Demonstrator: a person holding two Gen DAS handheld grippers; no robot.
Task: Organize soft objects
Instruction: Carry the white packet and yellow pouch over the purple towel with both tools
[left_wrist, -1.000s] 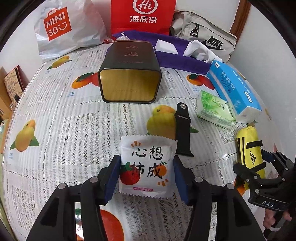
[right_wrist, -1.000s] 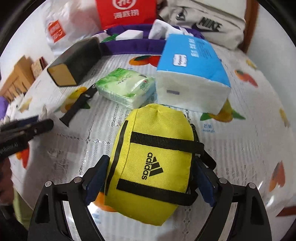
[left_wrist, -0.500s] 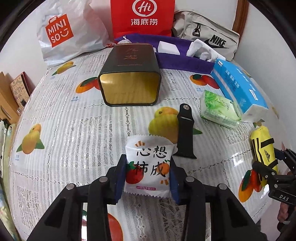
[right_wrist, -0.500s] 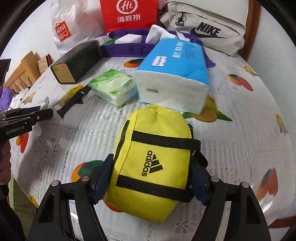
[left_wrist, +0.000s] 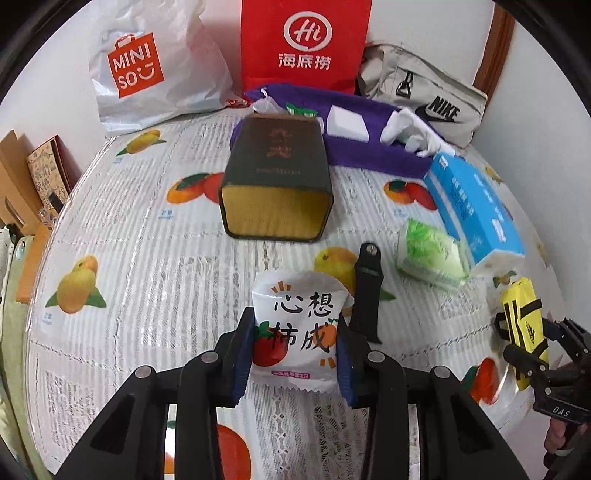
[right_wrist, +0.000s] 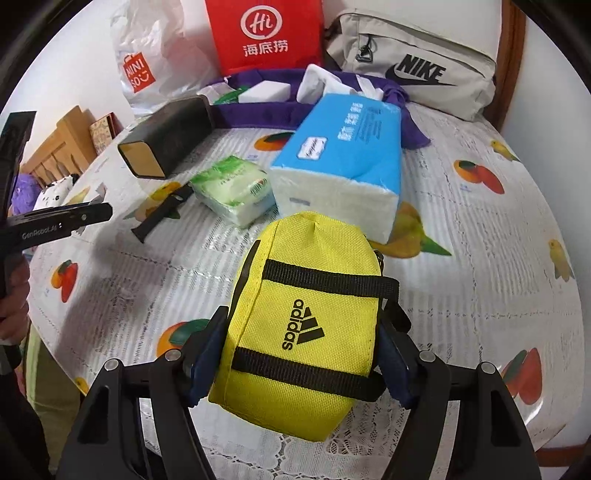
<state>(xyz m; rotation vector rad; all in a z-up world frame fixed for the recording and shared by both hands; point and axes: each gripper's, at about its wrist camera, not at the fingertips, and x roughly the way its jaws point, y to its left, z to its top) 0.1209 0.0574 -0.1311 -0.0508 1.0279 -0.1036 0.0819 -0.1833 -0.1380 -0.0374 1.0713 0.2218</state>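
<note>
My left gripper (left_wrist: 295, 350) is shut on a white snack packet (left_wrist: 297, 328) printed with persimmons, held above the fruit-print tablecloth (left_wrist: 147, 266). My right gripper (right_wrist: 303, 354) is shut on a yellow Adidas pouch (right_wrist: 303, 325), also lifted; pouch and gripper also show at the right in the left wrist view (left_wrist: 524, 325). A purple cloth bag (left_wrist: 369, 147) holding white soft items lies at the back. A blue tissue pack (right_wrist: 343, 158) and a green tissue pack (right_wrist: 236, 188) lie in front of it.
A dark tin (left_wrist: 277, 184) with a gold end lies on its side mid-table. A black watch strap (left_wrist: 365, 291) lies beside the packet. A Miniso bag (left_wrist: 147, 66), a red bag (left_wrist: 306, 44) and a grey Nike bag (left_wrist: 424, 99) stand at the back.
Both grippers closed on their objects and lifted them off the table. The left gripper's jaws narrowed around the packet; the right rose with the pouch.
</note>
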